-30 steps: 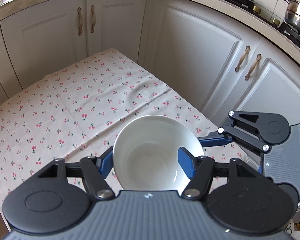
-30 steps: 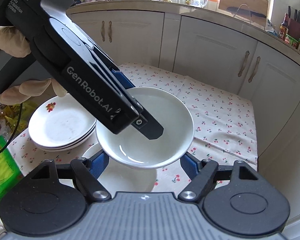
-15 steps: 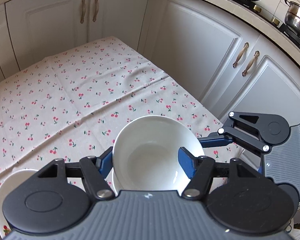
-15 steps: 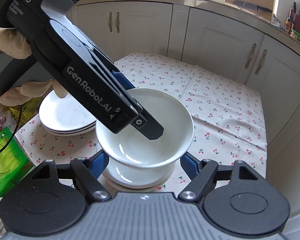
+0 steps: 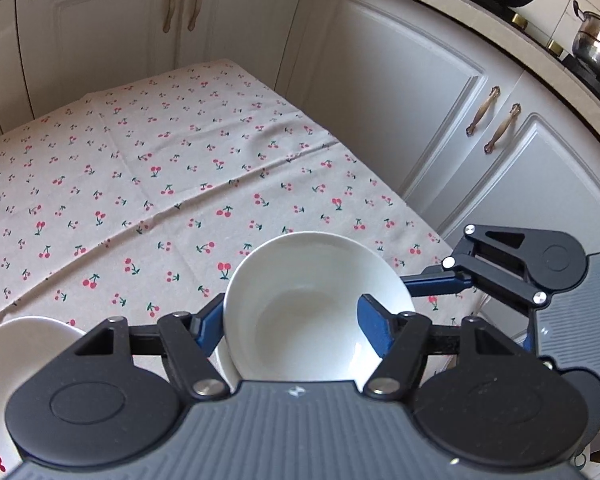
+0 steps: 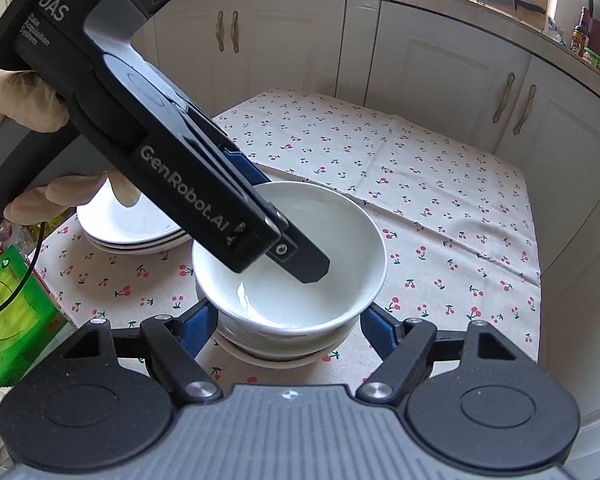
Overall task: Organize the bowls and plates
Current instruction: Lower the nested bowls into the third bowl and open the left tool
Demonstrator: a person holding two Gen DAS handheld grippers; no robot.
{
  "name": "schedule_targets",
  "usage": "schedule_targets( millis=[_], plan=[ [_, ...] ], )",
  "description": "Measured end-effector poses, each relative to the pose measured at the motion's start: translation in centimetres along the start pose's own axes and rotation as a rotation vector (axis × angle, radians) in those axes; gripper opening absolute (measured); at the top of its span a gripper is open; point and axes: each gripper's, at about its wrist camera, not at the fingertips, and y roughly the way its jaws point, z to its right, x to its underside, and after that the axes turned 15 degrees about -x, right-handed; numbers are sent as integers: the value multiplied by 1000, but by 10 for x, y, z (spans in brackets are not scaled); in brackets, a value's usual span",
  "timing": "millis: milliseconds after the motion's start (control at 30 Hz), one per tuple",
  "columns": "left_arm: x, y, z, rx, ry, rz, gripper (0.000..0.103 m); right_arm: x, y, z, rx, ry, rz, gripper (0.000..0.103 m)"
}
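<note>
Left gripper (image 5: 296,320): clamped on the top bowl (image 5: 312,312) by its wall; 1 finger inside the basin, 1 outside at the rim's 9 o'clock; jaws have just been easing apart a little, with the bowl's wall between them; I judge the pads are on it, only lightly.

Why this hold: a pinch on the wall carries a deep bowl level and leaves its underside free to drop into another.

Top bowl's place: nested upright in the lower bowls (image 6: 284,340), rims roughly concentric; stack sits on the cherry tablecloth (image 6: 440,200) near its 6 o'clock edge in the right wrist view.

Right gripper (image 6: 286,320): jaws apart, gripping nothing; blue fingers stand at 9 and 3 o'clock of the lower bowls, just beside them; touching or not, I cannot tell; my guess is that they fence the stack so it cannot slide while the bowl settles.

Plates (image 6: 132,232): 1 neat pile at 10 o'clock of the bowls, apart from them; like kept with like.

Green packet (image 6: 16,320) at 9 o'clock, off the working patch.

Gloved hand (image 6: 16,100) on the left handle.

Judgement: stacking step nearly done; next calls for a full release and a straight lift out, inner finger clear of the rim, or the bowl tips.
</note>
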Motion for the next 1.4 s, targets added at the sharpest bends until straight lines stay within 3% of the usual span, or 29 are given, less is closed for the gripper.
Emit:
schedule_targets(
  millis=[933, 1167, 1333, 1400],
  plan=[
    [3, 4, -4, 24, 6, 12, 70, 0, 2, 2, -25, 25, 1, 82],
    [8, 0, -6, -2, 10, 43, 72, 3, 0, -1, -20, 6, 30, 98],
    [22, -14, -8, -51, 38, 119, 73, 6, -13, -7, -11, -17, 77, 103],
    [31, -23, -6, -57, 46, 162, 83, 10, -15, -9, -2, -24, 91, 103]
  ],
)
